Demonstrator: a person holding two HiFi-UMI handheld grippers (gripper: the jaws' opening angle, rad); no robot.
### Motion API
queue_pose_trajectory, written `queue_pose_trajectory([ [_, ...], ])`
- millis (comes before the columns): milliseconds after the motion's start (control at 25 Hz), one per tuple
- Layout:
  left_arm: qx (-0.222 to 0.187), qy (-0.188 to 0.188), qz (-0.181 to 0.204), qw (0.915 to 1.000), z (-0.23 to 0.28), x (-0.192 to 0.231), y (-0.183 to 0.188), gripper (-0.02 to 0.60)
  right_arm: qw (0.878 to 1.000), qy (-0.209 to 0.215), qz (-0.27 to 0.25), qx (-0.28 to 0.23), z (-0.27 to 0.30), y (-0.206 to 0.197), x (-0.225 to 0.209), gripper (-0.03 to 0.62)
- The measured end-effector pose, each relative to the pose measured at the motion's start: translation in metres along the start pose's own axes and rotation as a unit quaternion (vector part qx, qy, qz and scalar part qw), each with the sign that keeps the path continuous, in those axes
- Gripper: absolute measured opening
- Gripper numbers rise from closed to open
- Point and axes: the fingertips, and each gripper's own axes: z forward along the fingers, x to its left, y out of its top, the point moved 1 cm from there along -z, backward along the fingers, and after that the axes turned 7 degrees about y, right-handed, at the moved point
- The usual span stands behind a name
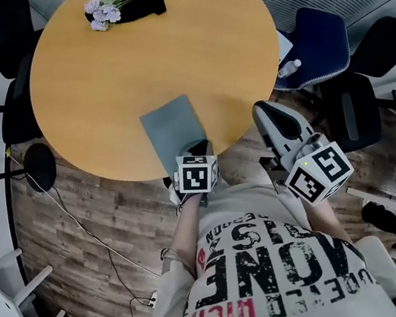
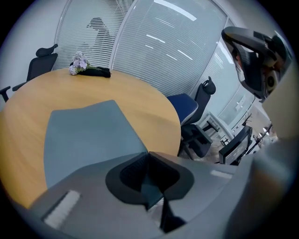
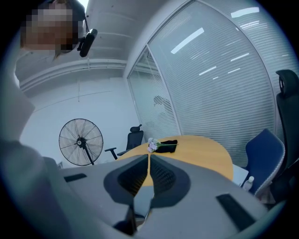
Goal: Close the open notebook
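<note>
1. Round wooden table (image 1: 95,81): fills the upper centre of the head view. It bears the notebook at its lower edge and a cloth with flowers at its upper edge, the two well apart.
2. Standing fan (image 3: 81,141): left of centre in the right gripper view, on the floor beyond the table.
3. Blue chair (image 1: 318,43): right of the table in the head view, with a small bottle (image 1: 290,68) on the edge of its seat.
4. Grey notebook (image 1: 170,125): lies closed and flat on the table, just above the table's lower rim in the head view, with the cover facing up.
5. Right gripper (image 1: 261,111): held off the table at centre right of the head view. In its own view the jaws (image 3: 149,156) meet tip to tip with nothing between them.
6. Left gripper (image 1: 198,149): sits at the notebook's lower right corner. In its own view the jaws (image 2: 149,154) are drawn together at the tips, right at that corner; no page or cover shows clamped between them.
7. Black cloth (image 1: 142,5): top of the head view, under the stems of a pale purple flower bunch (image 1: 102,12).
</note>
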Motion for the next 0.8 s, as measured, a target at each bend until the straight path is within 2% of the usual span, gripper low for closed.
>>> queue_pose_trajectory([
  [480, 0.014, -0.002, -0.006, 0.9999, 0.002, 0.002, -0.001, 0.029, 0.999, 0.029, -0.021, -0.013, 0.008, 0.018, 0.02, 0.02],
  [800, -0.011, -0.029, -0.012, 0.9995, -0.006, 0.0, 0.003, 0.046, 0.999, 0.041, -0.024, -0.016, 0.006, 0.019, 0.026, 0.02],
])
